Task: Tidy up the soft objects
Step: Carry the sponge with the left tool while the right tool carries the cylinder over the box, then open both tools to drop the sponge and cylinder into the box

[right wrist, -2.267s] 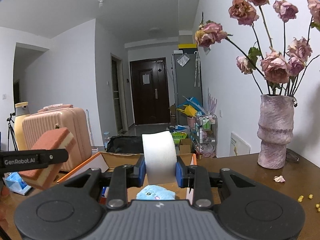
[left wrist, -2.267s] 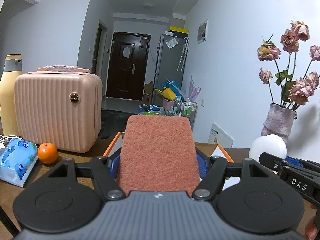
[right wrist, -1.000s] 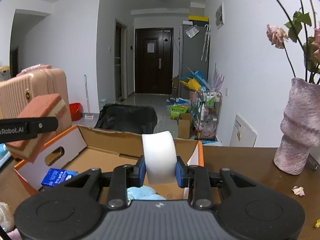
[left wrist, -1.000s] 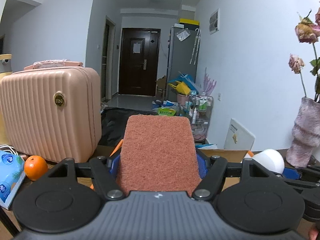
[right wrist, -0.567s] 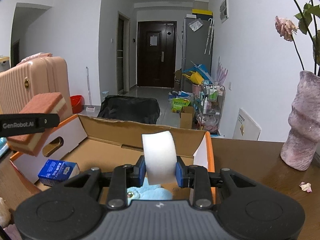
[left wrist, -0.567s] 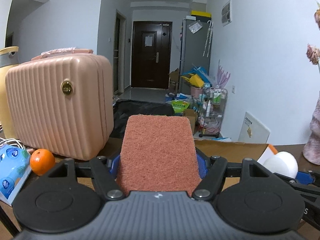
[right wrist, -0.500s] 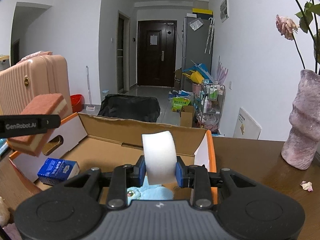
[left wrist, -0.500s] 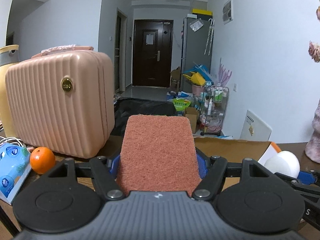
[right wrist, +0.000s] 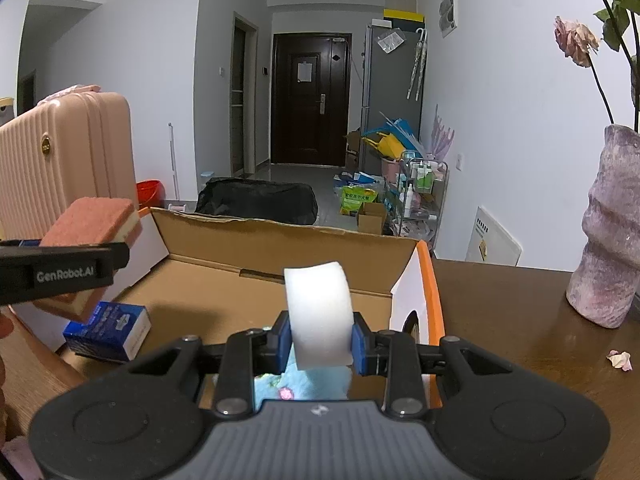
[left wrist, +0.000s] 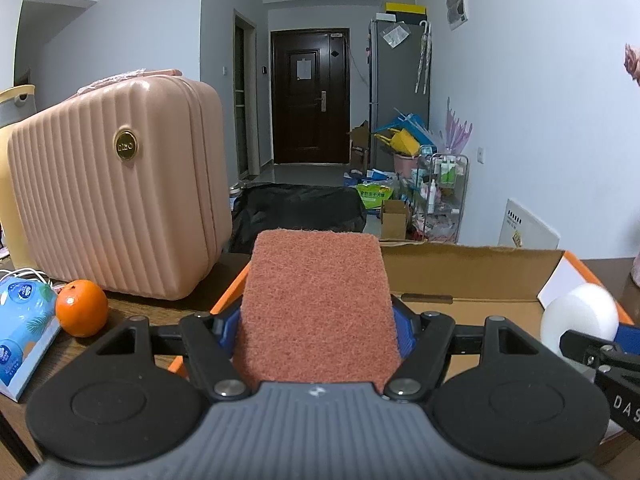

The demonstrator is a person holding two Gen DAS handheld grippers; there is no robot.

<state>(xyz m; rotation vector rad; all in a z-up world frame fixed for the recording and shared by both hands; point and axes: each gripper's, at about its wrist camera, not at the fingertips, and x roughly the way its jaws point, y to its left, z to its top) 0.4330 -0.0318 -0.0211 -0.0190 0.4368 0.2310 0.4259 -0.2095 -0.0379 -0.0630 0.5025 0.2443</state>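
We see a rust-red scouring sponge (left wrist: 318,304) with a pale yellow underside, a plain white foam piece (right wrist: 319,314), a brown cardboard box (right wrist: 280,248) edged orange, a pink ribbed suitcase (left wrist: 116,200), an orange fruit (left wrist: 81,308) and a dark brown wooden tabletop (right wrist: 520,320).

Black left gripper (left wrist: 318,336), blue jaws, silver screws, "GenRobot.AI" marking.
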